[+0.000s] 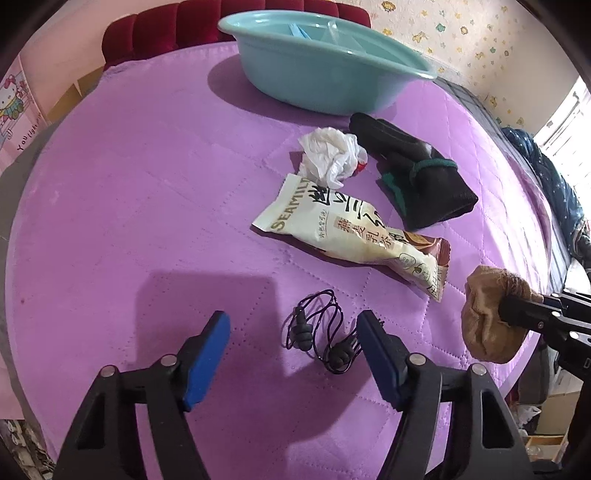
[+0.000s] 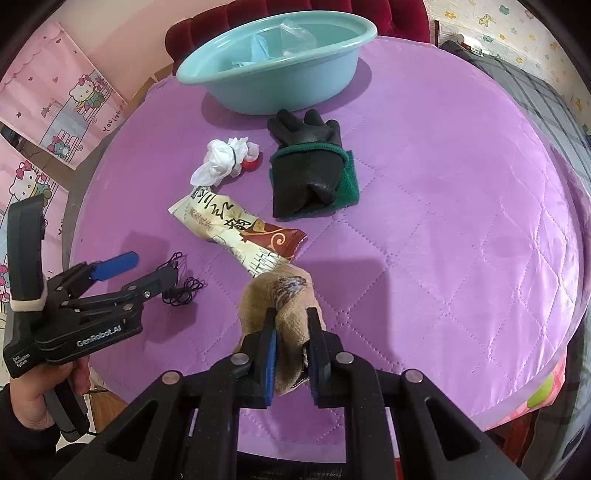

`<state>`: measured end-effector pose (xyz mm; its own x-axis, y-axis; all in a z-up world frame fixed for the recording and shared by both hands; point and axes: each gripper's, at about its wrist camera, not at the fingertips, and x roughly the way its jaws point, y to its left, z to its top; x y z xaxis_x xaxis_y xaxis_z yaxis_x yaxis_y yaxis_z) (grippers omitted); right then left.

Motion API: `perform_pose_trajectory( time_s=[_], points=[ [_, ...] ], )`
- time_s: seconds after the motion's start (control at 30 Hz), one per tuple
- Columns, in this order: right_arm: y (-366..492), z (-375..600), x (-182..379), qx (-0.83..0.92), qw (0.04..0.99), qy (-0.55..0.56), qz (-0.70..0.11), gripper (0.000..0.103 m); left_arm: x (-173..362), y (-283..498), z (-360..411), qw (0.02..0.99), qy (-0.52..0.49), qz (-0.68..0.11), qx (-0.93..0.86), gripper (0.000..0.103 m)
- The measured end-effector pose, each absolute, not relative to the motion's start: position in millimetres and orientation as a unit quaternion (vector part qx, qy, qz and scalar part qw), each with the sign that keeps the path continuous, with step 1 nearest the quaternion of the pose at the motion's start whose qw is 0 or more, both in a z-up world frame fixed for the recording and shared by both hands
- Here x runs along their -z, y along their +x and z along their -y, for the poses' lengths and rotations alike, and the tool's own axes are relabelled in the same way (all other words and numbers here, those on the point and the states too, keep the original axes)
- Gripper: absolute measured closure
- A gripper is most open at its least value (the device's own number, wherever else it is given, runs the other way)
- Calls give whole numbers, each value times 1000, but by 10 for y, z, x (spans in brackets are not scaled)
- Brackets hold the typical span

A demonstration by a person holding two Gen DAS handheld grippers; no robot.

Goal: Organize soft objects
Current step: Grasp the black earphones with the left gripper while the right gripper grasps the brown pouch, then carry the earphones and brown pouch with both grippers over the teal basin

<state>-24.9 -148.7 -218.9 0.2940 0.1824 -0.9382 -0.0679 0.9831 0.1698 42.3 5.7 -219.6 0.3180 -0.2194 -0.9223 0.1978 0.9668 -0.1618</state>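
My right gripper (image 2: 291,314) is shut on a tan sock (image 2: 275,295), held just above the purple table; the sock also shows in the left wrist view (image 1: 484,314). My left gripper (image 1: 293,321) is open, its jaws on either side of black corded earplugs (image 1: 321,336), also in the right wrist view (image 2: 183,288). A cream snack packet (image 1: 351,236) lies mid-table. A crumpled white plastic bag (image 1: 328,155) and black gloves with green cuffs (image 1: 413,173) lie behind it. A teal basin (image 1: 325,70) stands at the back.
The purple quilted table cover (image 2: 443,206) has bare room on the right. The basin (image 2: 277,66) holds blue and clear plastic items. A red padded chair (image 1: 155,33) stands behind the table. Pink posters hang on the left wall.
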Motion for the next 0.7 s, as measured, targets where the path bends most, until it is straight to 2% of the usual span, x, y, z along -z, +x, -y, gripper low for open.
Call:
perform_pose_trajectory(
  time_s=[0.03,0.1,0.17,0.37,0.7],
  points=[
    [-250,1488,2189,-78,803,49,-589,89,2212,433,-50,808,-15,-573,136,31],
    [-240,1492,2191,-77,802,49,-590,89,2259,451,-34,800,-25,-581,149,46],
    [-230,1490,2191,-77,802,49,-591,89,2294,439,-26,795,-26,-586,152,78],
    [-200,1477,2167,-79,802,44,-591,89,2178,364,-71,810,-34,-562,167,83],
    [-180,1451,2044,-87,807,36,-583,89,1858,305,-126,826,-43,-534,172,85]
  ],
)
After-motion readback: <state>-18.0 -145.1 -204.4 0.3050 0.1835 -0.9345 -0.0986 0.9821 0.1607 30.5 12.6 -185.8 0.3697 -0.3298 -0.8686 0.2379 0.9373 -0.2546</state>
